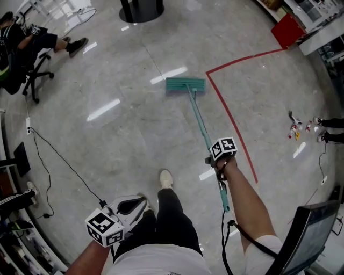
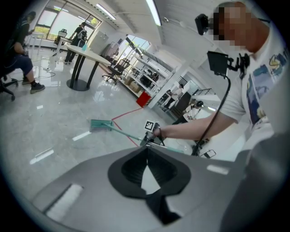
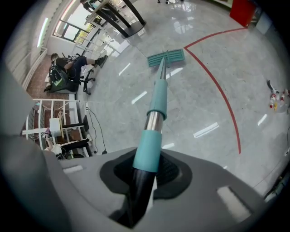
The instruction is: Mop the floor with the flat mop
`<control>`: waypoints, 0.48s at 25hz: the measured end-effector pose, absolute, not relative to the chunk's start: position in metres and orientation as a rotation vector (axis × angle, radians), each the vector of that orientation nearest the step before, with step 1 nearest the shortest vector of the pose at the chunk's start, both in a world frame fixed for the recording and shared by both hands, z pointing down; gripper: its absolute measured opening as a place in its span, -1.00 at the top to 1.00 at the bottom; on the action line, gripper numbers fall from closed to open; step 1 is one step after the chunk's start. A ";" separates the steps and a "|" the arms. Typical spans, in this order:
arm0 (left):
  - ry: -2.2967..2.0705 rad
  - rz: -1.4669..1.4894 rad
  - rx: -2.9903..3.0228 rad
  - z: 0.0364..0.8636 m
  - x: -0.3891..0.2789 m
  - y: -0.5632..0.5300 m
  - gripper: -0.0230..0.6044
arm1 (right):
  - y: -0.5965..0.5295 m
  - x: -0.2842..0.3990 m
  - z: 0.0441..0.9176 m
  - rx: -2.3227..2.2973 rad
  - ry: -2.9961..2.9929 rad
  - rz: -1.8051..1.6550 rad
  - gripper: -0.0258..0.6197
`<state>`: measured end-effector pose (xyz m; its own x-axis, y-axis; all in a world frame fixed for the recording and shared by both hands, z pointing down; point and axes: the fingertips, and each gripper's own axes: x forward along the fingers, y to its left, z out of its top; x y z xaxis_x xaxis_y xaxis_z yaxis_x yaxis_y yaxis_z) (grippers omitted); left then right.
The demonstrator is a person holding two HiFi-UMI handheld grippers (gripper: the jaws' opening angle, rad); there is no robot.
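The flat mop has a teal head (image 1: pixel 185 84) lying flat on the grey glossy floor. Its teal and metal handle (image 1: pixel 207 137) slants back toward me. My right gripper (image 1: pixel 217 162) is shut on the handle partway down, under its marker cube. In the right gripper view the handle (image 3: pixel 155 108) runs out from between the jaws (image 3: pixel 147 170) to the mop head (image 3: pixel 166 58). My left gripper (image 1: pixel 129 206) hangs low at the left near my leg, away from the mop. Its pads meet with nothing between them (image 2: pixel 146 153). That view shows the mop head (image 2: pixel 100 125) far off.
A red tape line (image 1: pixel 232 115) runs on the floor just right of the mop. A seated person on an office chair (image 1: pixel 24 51) is far left, with a cable (image 1: pixel 59 161) trailing on the floor. Small bottles (image 1: pixel 294 130) lie at right; a round table base (image 1: pixel 141 9) stands ahead.
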<state>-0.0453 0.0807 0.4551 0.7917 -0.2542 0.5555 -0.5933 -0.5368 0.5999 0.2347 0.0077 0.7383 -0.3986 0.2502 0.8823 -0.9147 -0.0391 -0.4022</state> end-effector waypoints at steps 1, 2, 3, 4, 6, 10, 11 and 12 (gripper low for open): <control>-0.617 0.513 2.152 0.454 -0.044 0.082 0.92 | 0.025 0.232 0.733 0.777 -1.315 1.608 0.71; -0.607 0.509 2.160 0.453 -0.043 0.084 0.92 | 0.044 0.229 0.729 0.774 -1.320 1.613 0.71; -0.596 0.505 2.165 0.452 -0.042 0.087 0.92 | 0.064 0.225 0.724 0.770 -1.322 1.623 0.71; -0.584 0.503 2.171 0.452 -0.041 0.090 0.92 | 0.086 0.220 0.720 0.765 -1.323 1.639 0.71; -0.565 0.502 2.186 0.451 -0.040 0.097 0.92 | 0.128 0.208 0.713 0.752 -1.320 1.678 0.71; -0.543 0.495 2.201 0.450 -0.041 0.107 0.92 | 0.201 0.190 0.705 0.722 -1.287 1.737 0.71; -0.535 0.497 2.204 0.450 -0.042 0.111 0.92 | 0.218 0.187 0.704 0.716 -1.271 1.749 0.71; -0.528 0.498 2.207 0.450 -0.042 0.115 0.92 | 0.234 0.185 0.703 0.709 -1.255 1.761 0.71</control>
